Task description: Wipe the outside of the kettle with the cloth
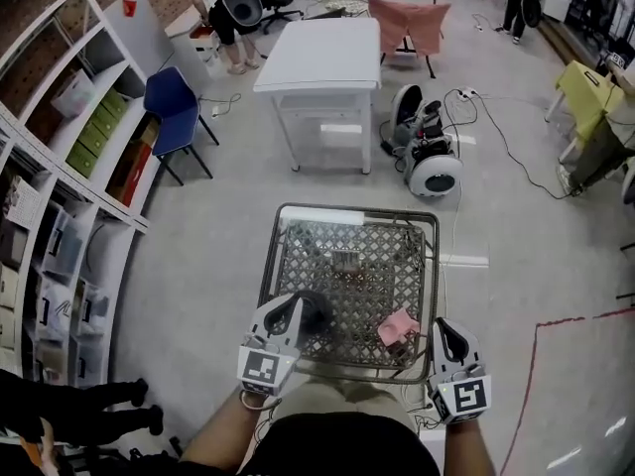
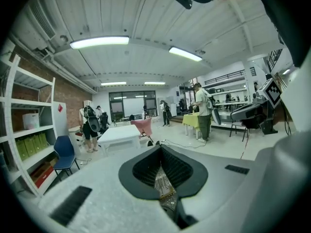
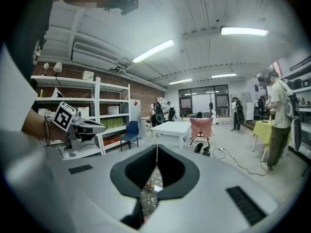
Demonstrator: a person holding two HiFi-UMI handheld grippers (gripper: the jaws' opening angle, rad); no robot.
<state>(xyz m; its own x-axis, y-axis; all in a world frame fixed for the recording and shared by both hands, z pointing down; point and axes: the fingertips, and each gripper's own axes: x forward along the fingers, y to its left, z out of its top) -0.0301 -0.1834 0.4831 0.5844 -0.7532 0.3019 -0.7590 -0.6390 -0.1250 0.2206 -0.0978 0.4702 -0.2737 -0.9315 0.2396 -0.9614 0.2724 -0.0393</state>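
pink cloth (image 1: 399, 326): crumpled on wire-mesh tabletop (image 1: 352, 207), front right part. left claw (image 1: 291, 310), right claw (image 1: 445, 331): both closed, empty, at tabletop's near edge; cloth nearer right claw.

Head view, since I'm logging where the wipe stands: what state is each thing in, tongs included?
Left tongs: shut, empty.
Right tongs: shut, empty.
Cloth: crumpled on the mesh table, not held.
Kettle: dark shape on the table's near left, not gripped.
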